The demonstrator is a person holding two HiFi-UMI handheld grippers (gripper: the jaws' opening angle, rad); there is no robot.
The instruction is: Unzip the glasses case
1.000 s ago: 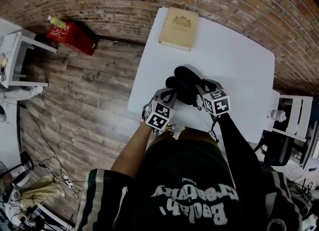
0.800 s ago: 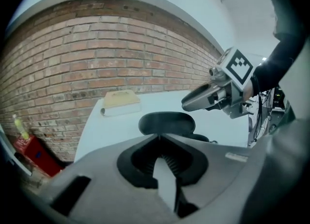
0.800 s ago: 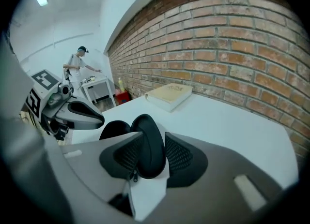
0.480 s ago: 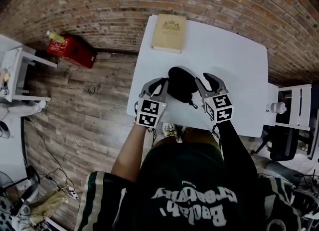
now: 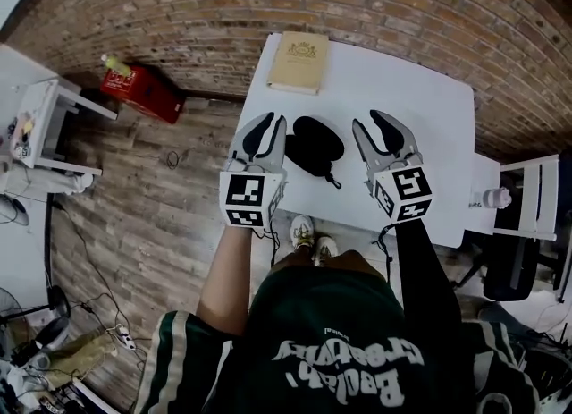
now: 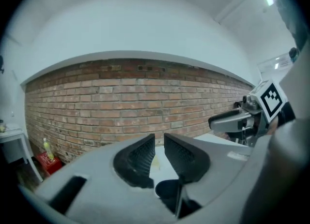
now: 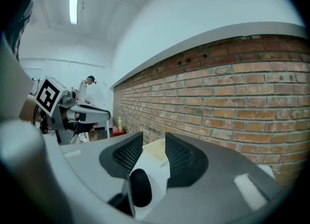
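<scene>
The white table [image 5: 420, 108] fills the middle of the scene, with a tan book [image 5: 298, 62] at its far left corner. The black glasses case [image 5: 315, 146] lies flat on the near left part of the table, an oval pouch; whether its zip is already run open I cannot tell. It looks light and semi-stiff, so on this smooth top it would likely slide under any pull and needs pinning across its body. The left gripper [image 5: 268, 122] hangs just left of the case, clear of it; its jaws have just been opening and show a narrow gap with nothing in it. The right gripper [image 5: 374, 122] hangs to the right, jaws wider apart, also empty. The small zip pull [image 5: 332, 178] trails off the case's near right end: thin and floppy, the place to pinch
</scene>
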